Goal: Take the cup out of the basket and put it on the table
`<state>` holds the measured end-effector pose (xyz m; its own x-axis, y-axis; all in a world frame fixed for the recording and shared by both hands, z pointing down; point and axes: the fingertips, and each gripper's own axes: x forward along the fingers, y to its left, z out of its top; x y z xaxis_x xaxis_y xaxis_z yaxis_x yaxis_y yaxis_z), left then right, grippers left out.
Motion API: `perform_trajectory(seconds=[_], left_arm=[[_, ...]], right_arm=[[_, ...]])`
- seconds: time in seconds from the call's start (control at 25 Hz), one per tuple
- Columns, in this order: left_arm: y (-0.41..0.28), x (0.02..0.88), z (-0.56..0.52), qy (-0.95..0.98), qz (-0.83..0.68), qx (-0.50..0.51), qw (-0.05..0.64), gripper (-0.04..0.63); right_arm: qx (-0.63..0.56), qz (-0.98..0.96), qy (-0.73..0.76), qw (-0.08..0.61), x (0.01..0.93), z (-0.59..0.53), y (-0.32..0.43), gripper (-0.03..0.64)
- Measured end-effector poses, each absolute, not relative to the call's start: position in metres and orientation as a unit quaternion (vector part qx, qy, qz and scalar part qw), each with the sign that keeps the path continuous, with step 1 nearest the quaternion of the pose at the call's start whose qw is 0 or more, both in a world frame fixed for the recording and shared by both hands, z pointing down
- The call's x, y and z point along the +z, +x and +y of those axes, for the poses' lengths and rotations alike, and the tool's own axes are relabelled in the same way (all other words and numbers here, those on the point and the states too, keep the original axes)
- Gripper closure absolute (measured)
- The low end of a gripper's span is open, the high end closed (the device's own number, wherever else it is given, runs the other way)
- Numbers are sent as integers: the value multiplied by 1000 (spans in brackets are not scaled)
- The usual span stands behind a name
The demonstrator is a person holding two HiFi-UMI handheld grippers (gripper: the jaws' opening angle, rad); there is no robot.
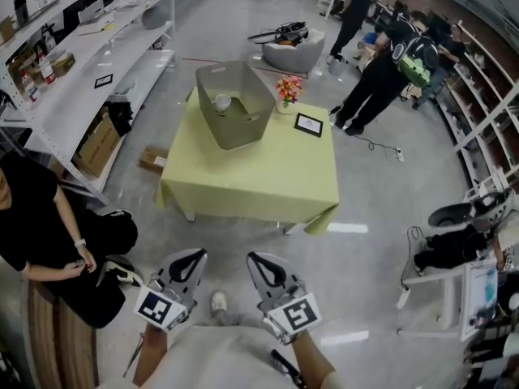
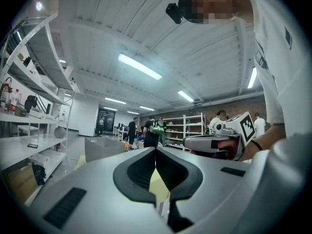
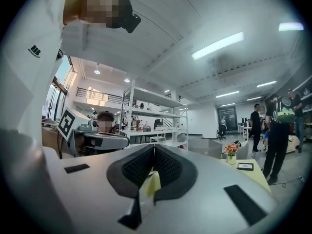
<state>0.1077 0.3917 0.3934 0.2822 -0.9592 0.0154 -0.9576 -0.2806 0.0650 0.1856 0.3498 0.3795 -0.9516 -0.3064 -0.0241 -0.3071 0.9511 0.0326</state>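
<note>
Nothing done yet: cup [image 1: 222, 102] in basket [image 1: 243, 132] on table [image 1: 268, 177]. left hand-held gripper [image 1: 193, 256], right hand-held gripper [image 1: 258, 259] both closed, empty, well short of table. Reach, grasp, lift-out, placing all left.

one table [image 1: 268, 177], one basket [image 1: 247, 130], one cup [image 1: 222, 101], one flower vase [image 1: 288, 93], one framed card [image 1: 308, 124] — and two grippers [image 1: 189, 258] [image 1: 261, 261].
</note>
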Motion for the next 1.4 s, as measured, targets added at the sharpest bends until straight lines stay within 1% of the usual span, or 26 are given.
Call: perform_trajectory(seconds=[0.36,0.76,1.4], left_arm=[[98,393,351,802,-596,-17,38,586],[82,397,280,786,-616,-19,40,586],[70,389,186,762,-647,-7,37,586]], right_arm=[[20,987,-161,11,375,311,174,607],[14,991,-136,-1,384,238,158,607],[2,995,-94,21,379,138,138,607]])
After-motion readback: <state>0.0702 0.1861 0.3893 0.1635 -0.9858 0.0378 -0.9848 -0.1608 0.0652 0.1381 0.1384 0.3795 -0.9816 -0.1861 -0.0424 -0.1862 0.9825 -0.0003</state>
